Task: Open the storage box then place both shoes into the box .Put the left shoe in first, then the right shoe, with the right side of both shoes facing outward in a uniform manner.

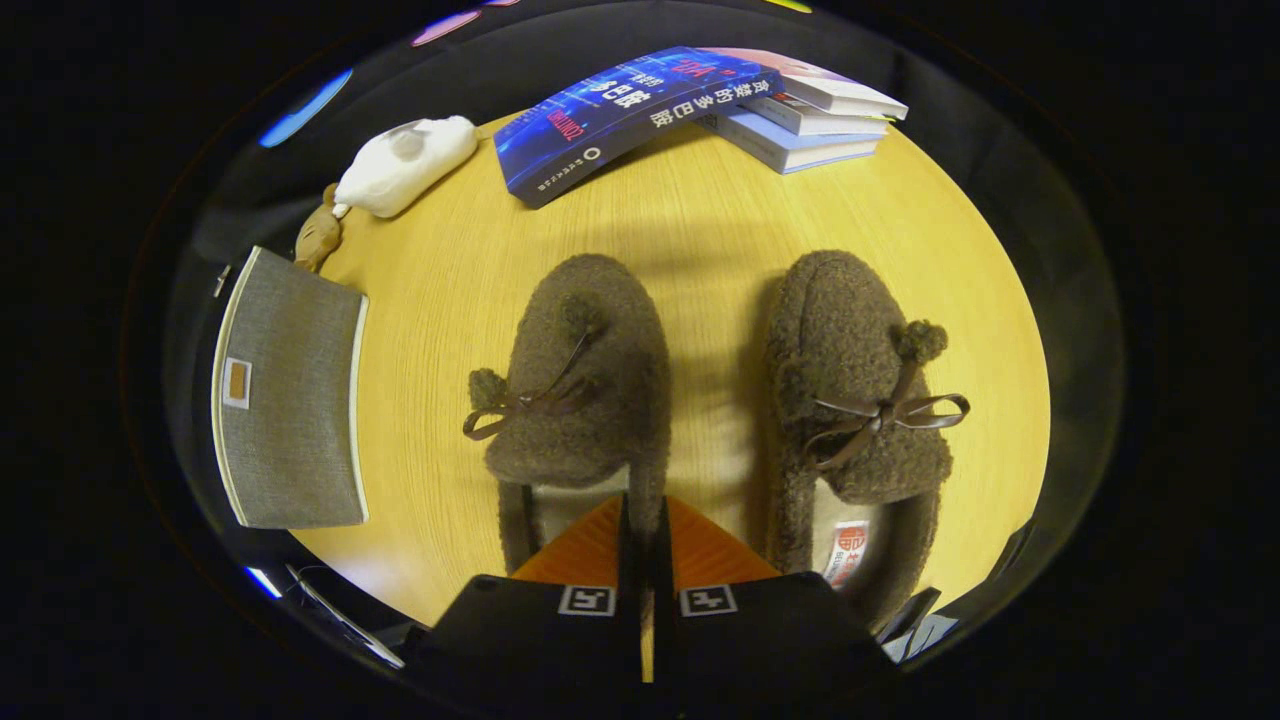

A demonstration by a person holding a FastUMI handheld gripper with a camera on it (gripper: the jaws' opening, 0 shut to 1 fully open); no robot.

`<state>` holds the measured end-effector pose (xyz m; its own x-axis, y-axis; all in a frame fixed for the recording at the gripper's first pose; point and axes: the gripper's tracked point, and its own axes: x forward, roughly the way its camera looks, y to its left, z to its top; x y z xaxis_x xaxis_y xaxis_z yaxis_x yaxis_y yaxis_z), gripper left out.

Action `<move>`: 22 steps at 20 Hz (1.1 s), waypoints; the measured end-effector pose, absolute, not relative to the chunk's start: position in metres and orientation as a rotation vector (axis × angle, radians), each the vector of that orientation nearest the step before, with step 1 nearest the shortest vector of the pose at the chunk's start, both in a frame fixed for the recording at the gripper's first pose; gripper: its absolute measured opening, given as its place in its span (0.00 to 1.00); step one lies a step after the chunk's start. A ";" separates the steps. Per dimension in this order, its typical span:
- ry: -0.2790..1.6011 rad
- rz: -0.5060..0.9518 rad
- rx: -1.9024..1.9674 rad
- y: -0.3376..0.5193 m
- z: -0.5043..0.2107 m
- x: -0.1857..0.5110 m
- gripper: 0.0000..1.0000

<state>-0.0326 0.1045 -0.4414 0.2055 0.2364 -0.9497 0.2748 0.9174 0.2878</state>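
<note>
Beyond the fingers, a stack of books (790,110) and a white plush toy (405,165) rest on the wooden table (700,210).

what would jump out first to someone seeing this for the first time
Two fuzzy brown slippers with bows sit side by side on the yellow table, the left shoe just ahead of the gripper, whose fingers are nearly closed at its heel rim. The right shoe lies beside it. The grey box lies to the left, and books and a white plush toy lie beyond the shoes.
</note>
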 end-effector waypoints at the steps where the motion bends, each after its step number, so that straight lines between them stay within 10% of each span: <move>1: 1.373 -0.015 0.432 0.104 -0.440 -0.034 0.05; 22: 1.044 0.175 0.772 0.178 -0.239 0.049 0.05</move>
